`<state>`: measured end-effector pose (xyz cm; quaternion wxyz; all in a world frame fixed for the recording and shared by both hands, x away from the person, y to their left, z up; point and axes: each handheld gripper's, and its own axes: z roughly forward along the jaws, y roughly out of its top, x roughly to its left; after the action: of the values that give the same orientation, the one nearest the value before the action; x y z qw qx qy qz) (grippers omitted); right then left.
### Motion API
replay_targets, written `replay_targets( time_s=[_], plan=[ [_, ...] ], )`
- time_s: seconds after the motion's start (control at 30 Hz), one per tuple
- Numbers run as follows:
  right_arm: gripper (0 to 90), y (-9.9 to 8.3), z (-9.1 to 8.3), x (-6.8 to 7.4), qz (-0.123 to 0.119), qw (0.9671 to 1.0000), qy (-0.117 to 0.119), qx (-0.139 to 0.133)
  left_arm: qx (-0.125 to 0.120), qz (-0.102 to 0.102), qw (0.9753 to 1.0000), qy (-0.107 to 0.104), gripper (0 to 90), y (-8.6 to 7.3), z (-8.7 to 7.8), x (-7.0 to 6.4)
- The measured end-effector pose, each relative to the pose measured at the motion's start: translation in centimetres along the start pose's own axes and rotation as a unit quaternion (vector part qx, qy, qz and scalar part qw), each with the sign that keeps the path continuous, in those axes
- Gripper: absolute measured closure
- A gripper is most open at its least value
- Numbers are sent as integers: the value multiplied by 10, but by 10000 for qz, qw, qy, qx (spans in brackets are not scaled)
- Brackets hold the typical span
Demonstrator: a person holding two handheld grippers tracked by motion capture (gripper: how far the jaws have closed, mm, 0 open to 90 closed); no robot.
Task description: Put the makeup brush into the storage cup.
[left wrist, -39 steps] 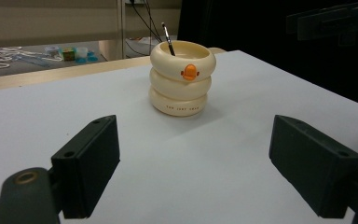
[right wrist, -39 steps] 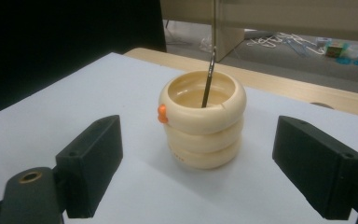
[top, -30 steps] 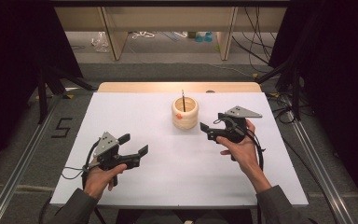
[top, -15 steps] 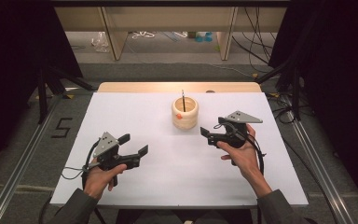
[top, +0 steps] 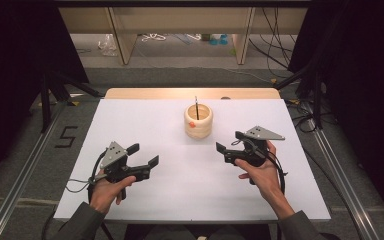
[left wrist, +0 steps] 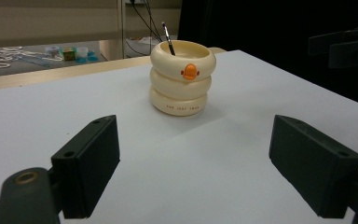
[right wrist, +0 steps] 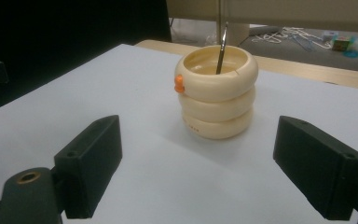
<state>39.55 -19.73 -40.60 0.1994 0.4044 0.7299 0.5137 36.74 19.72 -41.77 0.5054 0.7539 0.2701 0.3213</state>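
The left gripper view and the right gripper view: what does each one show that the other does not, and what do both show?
Left gripper view: the holder's orange duck bill faces the camera, with small lettering low on the holder. Right gripper view: the bill sits at the holder's left edge, and the inside of the holder is seen. Both: the cream ringed holder upright on the white table, a thin dark pen inside, open jaws.

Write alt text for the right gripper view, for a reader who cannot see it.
A cream holder shaped like three stacked rings stands on a white table, with a thin dark stick rising from it and a small orange knob on its top ring. The right gripper faces it, black jaws wide apart and empty.
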Motion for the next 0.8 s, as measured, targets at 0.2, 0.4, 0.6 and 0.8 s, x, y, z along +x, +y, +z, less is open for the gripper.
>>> replay_targets(
  time_s=[0.2,0.4,0.6,0.8],
  plan=[
    [164,-4,-6,2,4,10000,16,-28,0,0,10000,-8,156,0,0,0],
    [165,-10,-11,3,81,10000,22,38,-1,2,10000,-4,155,0,0,0],
    [167,-16,-16,2,88,9999,-90,50,4,5,10000,-4,156,0,0,0],
    [168,-20,-23,1,200,9997,-95,89,0,2,10000,-5,156,0,0,0]
  ],
)
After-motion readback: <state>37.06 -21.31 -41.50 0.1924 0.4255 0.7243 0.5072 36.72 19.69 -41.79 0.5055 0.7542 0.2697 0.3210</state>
